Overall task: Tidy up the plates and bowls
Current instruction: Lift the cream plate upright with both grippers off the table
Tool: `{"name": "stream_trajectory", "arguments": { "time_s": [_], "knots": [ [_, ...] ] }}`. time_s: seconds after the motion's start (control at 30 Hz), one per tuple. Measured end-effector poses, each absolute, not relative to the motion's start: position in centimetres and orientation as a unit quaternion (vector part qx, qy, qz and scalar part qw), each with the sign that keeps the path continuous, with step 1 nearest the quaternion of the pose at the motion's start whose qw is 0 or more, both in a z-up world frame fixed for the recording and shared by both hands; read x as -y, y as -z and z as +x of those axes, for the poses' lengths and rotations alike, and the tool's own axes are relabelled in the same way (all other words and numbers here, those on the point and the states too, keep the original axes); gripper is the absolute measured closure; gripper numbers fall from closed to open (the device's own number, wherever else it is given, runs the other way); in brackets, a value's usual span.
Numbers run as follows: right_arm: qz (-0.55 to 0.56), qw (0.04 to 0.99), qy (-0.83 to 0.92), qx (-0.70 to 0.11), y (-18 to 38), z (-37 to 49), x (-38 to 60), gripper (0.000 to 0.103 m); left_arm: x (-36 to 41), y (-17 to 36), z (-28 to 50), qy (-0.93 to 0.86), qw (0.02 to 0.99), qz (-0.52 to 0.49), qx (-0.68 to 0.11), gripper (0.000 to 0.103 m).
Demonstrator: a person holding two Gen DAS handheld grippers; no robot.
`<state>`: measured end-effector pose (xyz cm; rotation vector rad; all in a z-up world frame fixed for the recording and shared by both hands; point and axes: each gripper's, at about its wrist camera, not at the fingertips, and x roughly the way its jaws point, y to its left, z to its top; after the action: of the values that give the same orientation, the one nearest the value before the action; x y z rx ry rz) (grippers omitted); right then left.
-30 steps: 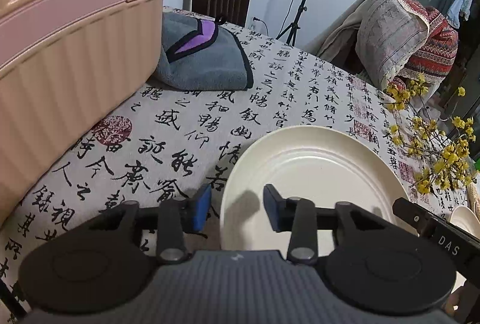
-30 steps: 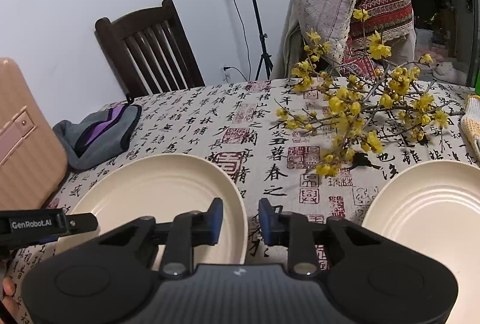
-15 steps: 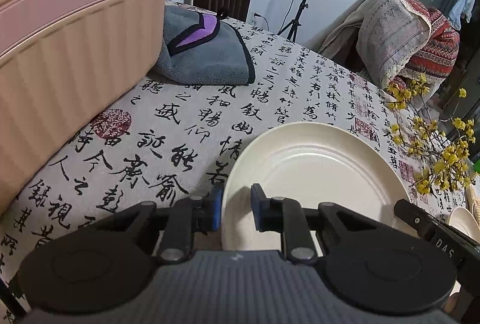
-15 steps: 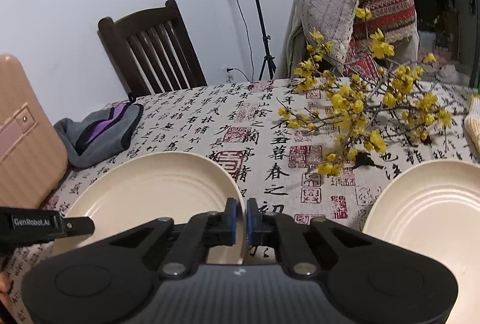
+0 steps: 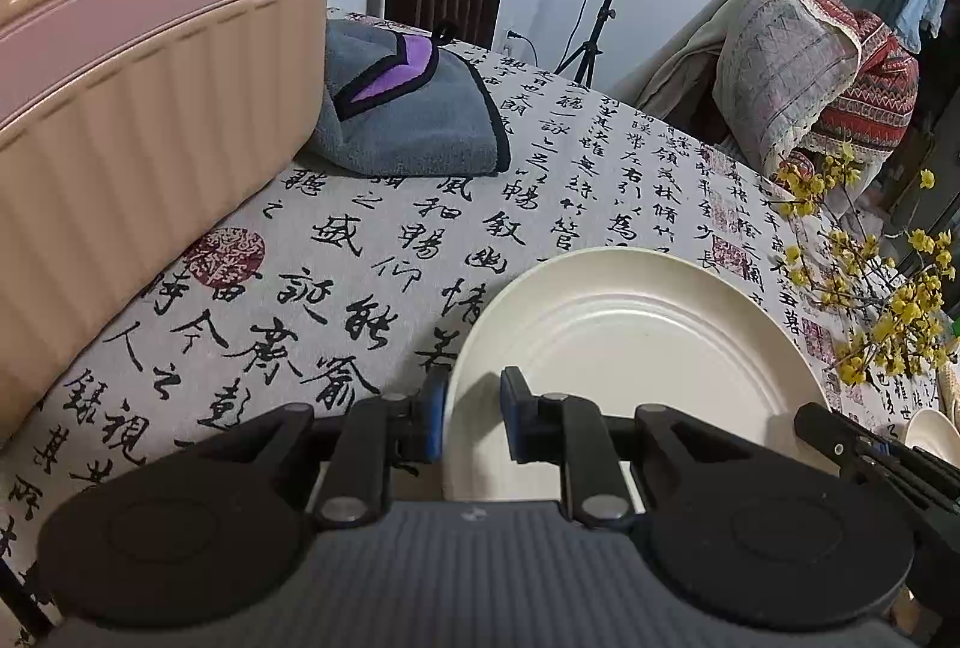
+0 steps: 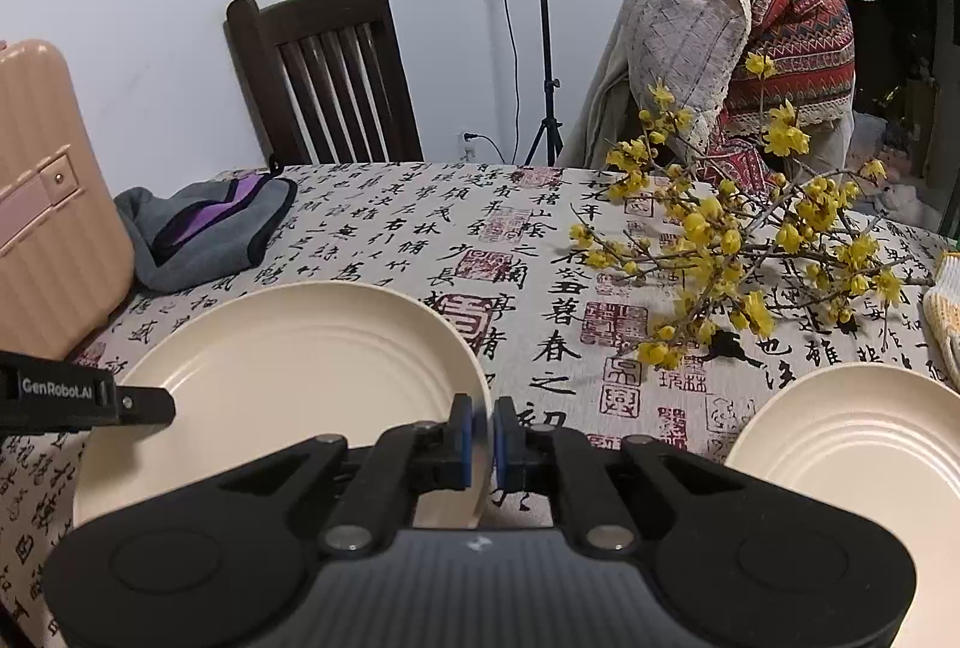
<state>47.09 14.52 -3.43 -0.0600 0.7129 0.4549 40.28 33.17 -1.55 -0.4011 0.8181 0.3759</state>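
A large cream plate (image 5: 630,336) lies on the calligraphy-print tablecloth (image 5: 360,240). My left gripper (image 5: 474,408) is shut on its left rim, one blue pad outside the rim and one inside. My right gripper (image 6: 480,438) is shut on the right rim of the same plate (image 6: 288,372), its blue pads pinching the thin edge. A finger of the left gripper (image 6: 144,402) shows over the plate's left side in the right wrist view. A second cream plate (image 6: 852,456) sits apart at the right, nothing touching it.
A pink ribbed suitcase (image 5: 138,108) stands close on the left. A grey and purple cloth (image 5: 408,120) lies behind the plate. Yellow flowering branches (image 6: 738,252) spread between the two plates. A dark wooden chair (image 6: 330,78) and a tripod stand (image 6: 543,48) are beyond the table.
Both grippers' jaws came together from open onto the plate's rim, the left on the left edge, the right on the right edge. The plate itself has hardly shifted.
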Motion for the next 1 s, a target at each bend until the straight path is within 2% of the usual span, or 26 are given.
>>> {"name": "stream_trajectory", "arguments": {
  "time_s": [0.8, 1.0],
  "knots": [
    [-0.026, 0.906, -0.230, -0.354, 3.33, 47.17, -14.10, 0.096, -32.77, 1.54, 40.41, -0.182, 0.884, -0.177, -0.393, 0.084],
    [-0.026, 0.900, -0.232, -0.369, 3.31, 47.57, -14.30, 0.092, -32.78, 1.54, 40.41, -0.182, 0.884, -0.175, -0.395, 0.083]
  ]
}}
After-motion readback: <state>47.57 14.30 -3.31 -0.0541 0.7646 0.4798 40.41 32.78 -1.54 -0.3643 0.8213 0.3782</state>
